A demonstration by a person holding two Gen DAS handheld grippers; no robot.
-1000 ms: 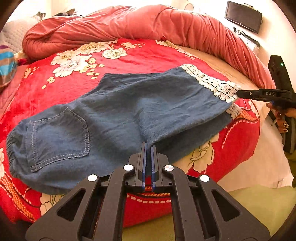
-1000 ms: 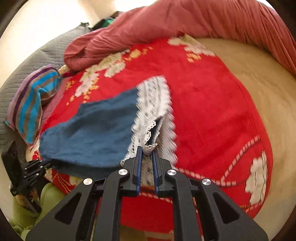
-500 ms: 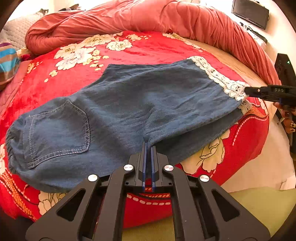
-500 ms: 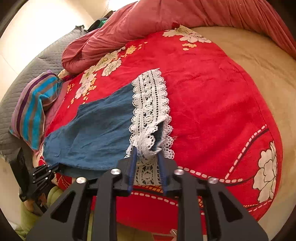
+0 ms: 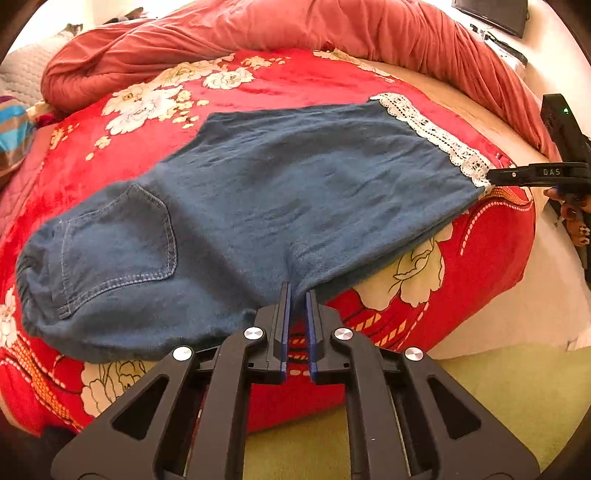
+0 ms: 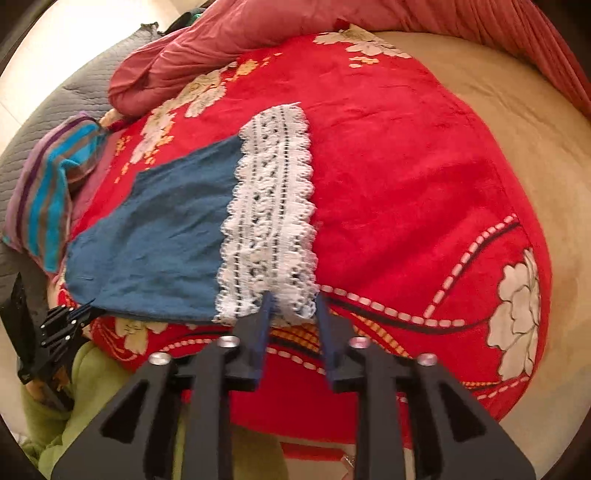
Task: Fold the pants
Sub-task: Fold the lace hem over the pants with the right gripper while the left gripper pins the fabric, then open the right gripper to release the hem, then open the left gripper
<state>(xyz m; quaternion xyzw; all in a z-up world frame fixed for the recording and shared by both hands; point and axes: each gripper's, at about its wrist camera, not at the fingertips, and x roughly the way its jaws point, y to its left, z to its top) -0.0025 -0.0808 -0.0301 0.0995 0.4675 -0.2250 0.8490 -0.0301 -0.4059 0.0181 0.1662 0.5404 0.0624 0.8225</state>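
Observation:
Blue denim pants (image 5: pixel 258 206) with a white lace hem (image 5: pixel 436 136) lie flat on a red floral blanket (image 5: pixel 258 81), folded leg over leg, back pocket up at the left. My left gripper (image 5: pixel 298 295) sits at the crotch edge; its jaws stand slightly apart and no cloth shows between them. My right gripper (image 6: pixel 293 301) is open at the near end of the lace hem (image 6: pixel 271 221), which lies flat on the blanket. The right gripper also shows in the left wrist view (image 5: pixel 495 177) at the hem corner, and the left gripper in the right wrist view (image 6: pixel 86 312).
A rolled pink duvet (image 5: pixel 295 29) runs along the far side of the bed. A striped cloth (image 6: pixel 48 199) lies at the left on a grey quilt (image 6: pixel 74 96). Bare beige mattress (image 6: pixel 498 110) shows to the right. Green floor (image 5: pixel 517 387) lies below the bed edge.
My right gripper opened and let the lace hem drop flat. My left gripper's jaws parted slightly at the crotch edge. The pants now lie spread and flat.

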